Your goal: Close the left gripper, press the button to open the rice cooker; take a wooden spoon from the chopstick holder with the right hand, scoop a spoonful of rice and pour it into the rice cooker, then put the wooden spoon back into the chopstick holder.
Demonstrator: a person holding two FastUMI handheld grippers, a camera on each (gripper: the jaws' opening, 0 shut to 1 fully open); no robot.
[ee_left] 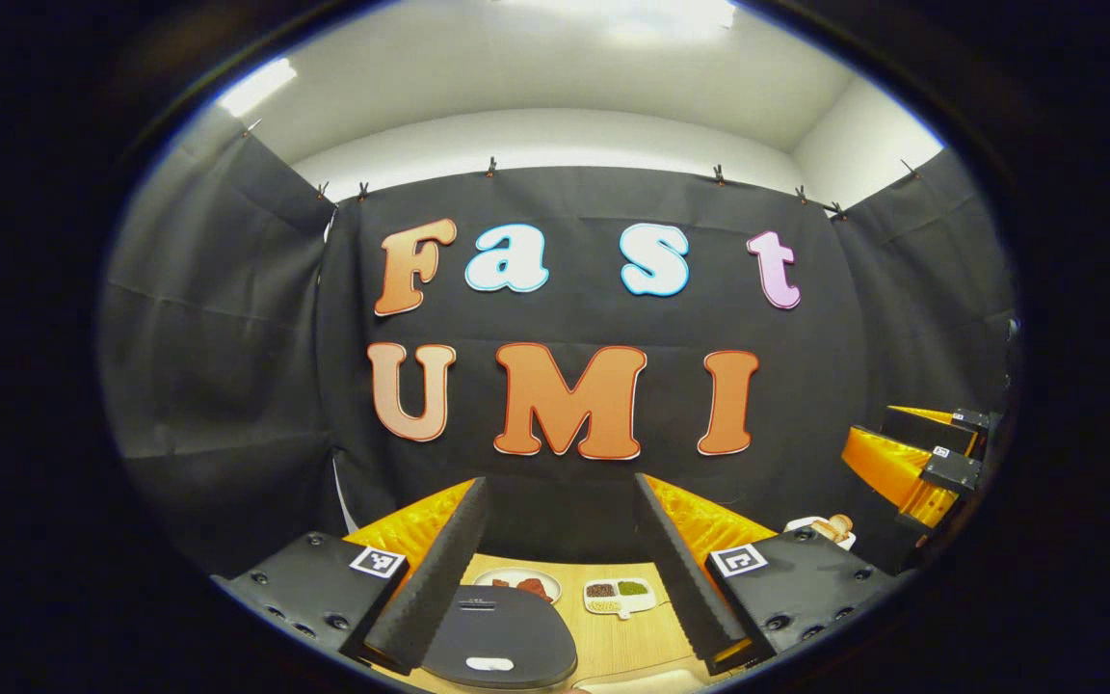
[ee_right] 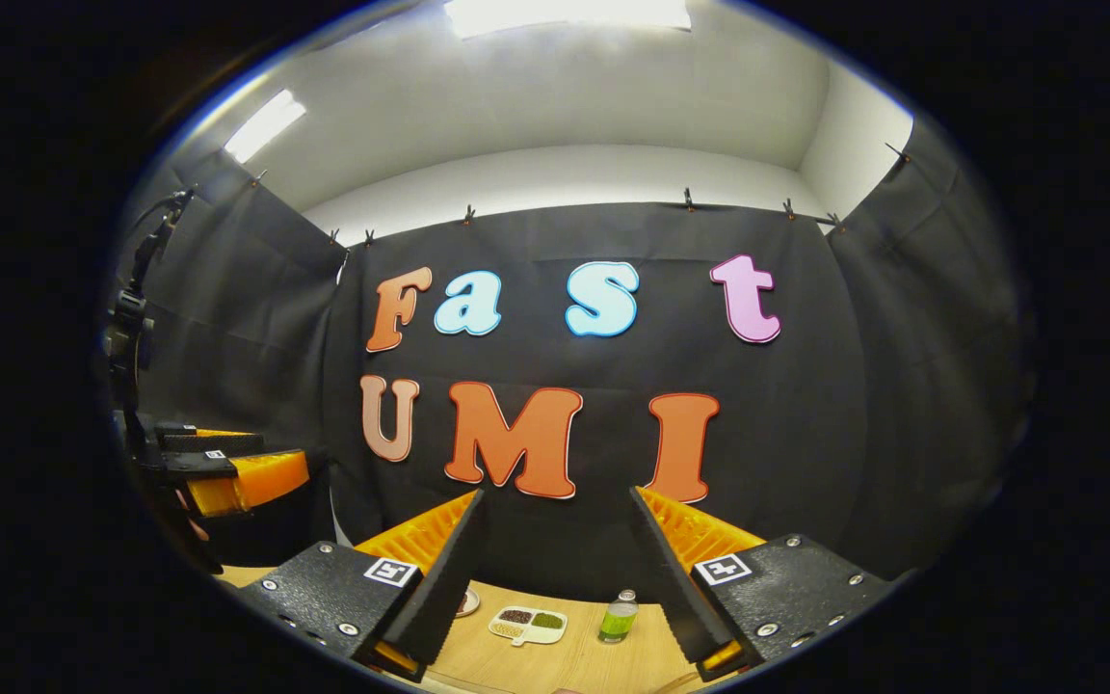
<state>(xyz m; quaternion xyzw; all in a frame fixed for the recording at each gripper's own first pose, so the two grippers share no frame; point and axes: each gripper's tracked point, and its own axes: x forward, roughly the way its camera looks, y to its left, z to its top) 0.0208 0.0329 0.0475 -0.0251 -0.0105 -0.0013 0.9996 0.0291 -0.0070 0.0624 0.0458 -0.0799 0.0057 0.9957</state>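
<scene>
Left gripper (ee_left: 560, 569) is hovering with jaws spread wide, above the cooker (ee_left: 502, 631). Judgement: press the jaws together first, then descend onto the pale button (ee_left: 490, 663) at the lid's near edge. Lid is dark, smooth, domed. Behind the cooker: divided grain tray (ee_left: 619, 595) on wood table (ee_left: 642, 641). Right gripper (ee_right: 555, 578) is likewise spread, empty.

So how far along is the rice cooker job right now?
Nothing looks done yet. The rice cooker lid is down, its button unpressed. The left gripper hangs above it with jaws wide open, so closing them comes first. The right gripper is open and empty above the table. Still left: pressing the button, fetching the wooden spoon, scooping rice, pouring, returning the spoon.
</scene>
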